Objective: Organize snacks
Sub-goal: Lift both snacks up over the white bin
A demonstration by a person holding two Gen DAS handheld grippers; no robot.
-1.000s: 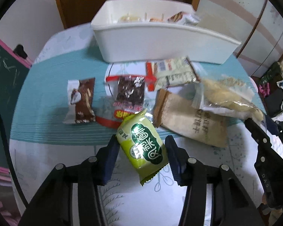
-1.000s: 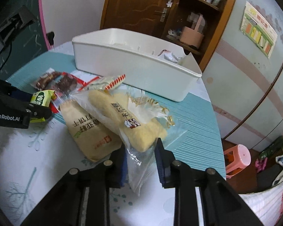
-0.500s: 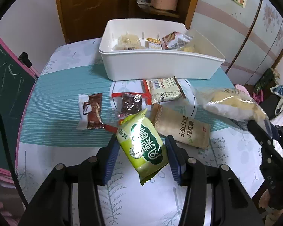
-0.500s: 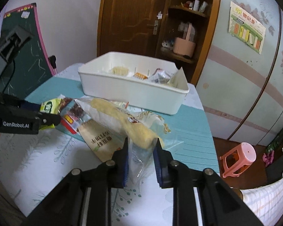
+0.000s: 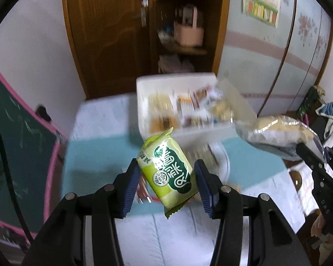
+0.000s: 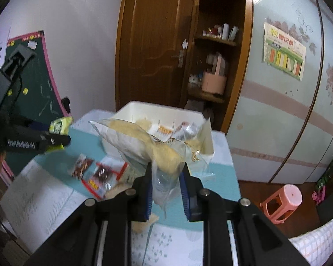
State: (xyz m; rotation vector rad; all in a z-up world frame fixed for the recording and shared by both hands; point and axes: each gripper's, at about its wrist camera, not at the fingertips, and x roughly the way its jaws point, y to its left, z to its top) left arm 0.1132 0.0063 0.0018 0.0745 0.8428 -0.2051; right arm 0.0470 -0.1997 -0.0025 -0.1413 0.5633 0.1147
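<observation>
A green snack packet (image 5: 168,173) hangs tilted in the air, with my left gripper (image 5: 166,170) shut on its sides. My right gripper (image 6: 166,173) is shut on the loose end of a clear bag of pale yellow snack (image 6: 139,139), which sticks out up and to the left. Both packets hover above the table in front of the white bin (image 6: 166,108), where several snacks lie. In the right wrist view the left gripper (image 6: 55,141) and its green packet (image 6: 60,125) show at the left. In the left wrist view the clear bag (image 5: 275,130) shows at the right.
Several snack packets (image 6: 100,175) lie on the teal-and-white tablecloth (image 6: 219,177) below the grippers. A green chalkboard (image 6: 40,88) stands left of the table, a wooden door and shelf behind it. A pink stool (image 6: 286,197) is on the floor at the right.
Both grippers have risen with their packets. The green packet and the clear bag have left the table, and the bin now looks smaller and lower. The left view is blurred by motion.
</observation>
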